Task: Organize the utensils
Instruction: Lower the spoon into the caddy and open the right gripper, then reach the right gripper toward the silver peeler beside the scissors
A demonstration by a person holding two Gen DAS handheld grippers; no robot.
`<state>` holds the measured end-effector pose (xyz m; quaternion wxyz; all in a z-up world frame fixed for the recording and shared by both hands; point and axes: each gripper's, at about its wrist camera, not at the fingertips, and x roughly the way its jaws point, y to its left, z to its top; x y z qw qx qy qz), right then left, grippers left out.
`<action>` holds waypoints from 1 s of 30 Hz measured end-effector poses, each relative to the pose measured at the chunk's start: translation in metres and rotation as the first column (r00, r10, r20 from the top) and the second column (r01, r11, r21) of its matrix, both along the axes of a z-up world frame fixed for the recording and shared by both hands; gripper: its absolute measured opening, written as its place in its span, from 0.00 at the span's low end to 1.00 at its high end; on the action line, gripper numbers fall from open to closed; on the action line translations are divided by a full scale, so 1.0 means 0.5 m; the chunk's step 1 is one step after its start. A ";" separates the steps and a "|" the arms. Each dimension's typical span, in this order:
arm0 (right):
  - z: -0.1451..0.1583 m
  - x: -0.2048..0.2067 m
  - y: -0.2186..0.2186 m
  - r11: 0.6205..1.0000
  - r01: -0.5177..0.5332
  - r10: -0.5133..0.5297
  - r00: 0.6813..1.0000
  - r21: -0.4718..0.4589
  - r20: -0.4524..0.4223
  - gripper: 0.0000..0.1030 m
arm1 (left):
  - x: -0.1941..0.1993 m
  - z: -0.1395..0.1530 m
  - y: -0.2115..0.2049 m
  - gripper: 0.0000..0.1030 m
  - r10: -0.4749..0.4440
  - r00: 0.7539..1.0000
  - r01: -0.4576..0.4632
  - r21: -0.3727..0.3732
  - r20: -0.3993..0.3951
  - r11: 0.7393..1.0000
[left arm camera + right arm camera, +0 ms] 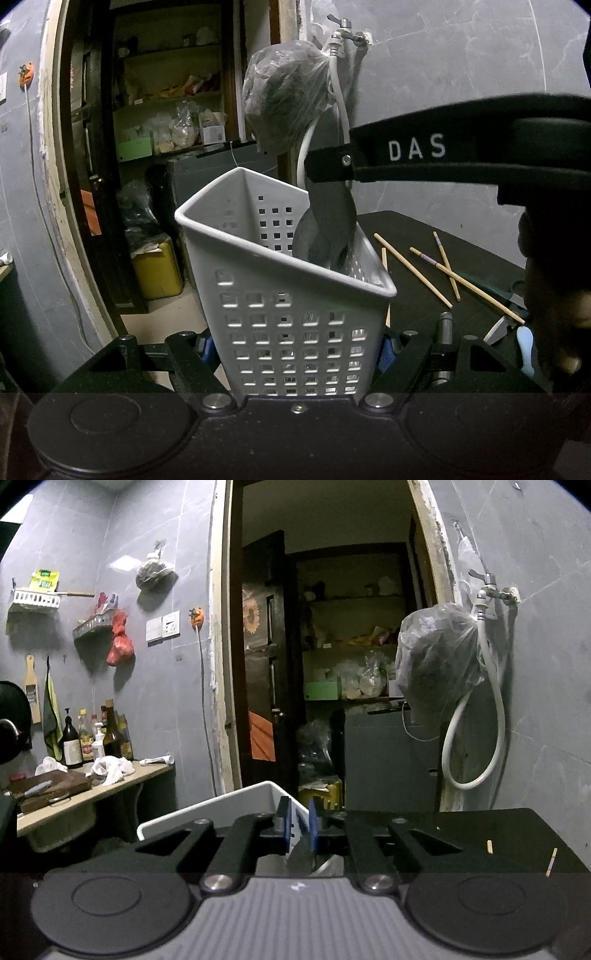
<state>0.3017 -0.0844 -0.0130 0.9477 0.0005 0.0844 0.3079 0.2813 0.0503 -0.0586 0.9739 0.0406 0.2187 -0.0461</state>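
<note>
The left gripper (295, 350) clamps the white perforated utensil basket (288, 325) by both side walls. Inside the basket a dark spatula (325, 229) stands blade down. The right gripper (298, 827) is just above the basket with its pads slightly parted around the spatula's top; actual contact is unclear. Right of the basket, chopsticks (443, 273) lie scattered on the black table (406, 236).

Grey tiled walls (162, 686) surround me under dim light. Straight ahead, an open doorway (325, 664) leads into a dark storeroom with cluttered shelves (351, 642). To the left, a counter (92, 794) holds bottles (92, 738) and white cloths. To the right, a wall tap (493, 590) carries a looped white hose (476, 746) and a hanging plastic bag (436, 657).
</note>
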 end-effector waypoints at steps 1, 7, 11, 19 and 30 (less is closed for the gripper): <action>0.003 0.001 -0.001 1.000 -0.006 0.006 1.000 -0.004 -0.005 0.13 | 0.000 0.000 0.000 0.74 -0.001 1.000 0.001 0.001 0.000 1.000; 0.059 -0.027 -0.053 0.999 0.042 -0.043 0.998 0.027 0.053 0.58 | -0.001 -0.001 0.001 0.74 -0.003 1.000 0.003 0.001 0.003 1.000; 0.103 -0.059 -0.113 0.994 0.105 -0.108 0.989 0.033 0.101 0.88 | 0.000 -0.002 0.000 0.74 -0.012 1.000 0.012 0.001 0.003 1.000; 0.118 -0.148 -0.222 0.953 0.303 -0.301 0.953 -0.029 0.042 1.00 | 0.000 -0.003 0.009 0.75 -0.034 0.999 0.034 0.006 -0.002 0.999; 0.007 -0.220 -0.289 0.901 0.411 -0.433 0.871 -0.138 -0.232 1.00 | -0.004 0.007 -0.006 0.75 0.006 0.999 -0.006 0.012 -0.045 1.000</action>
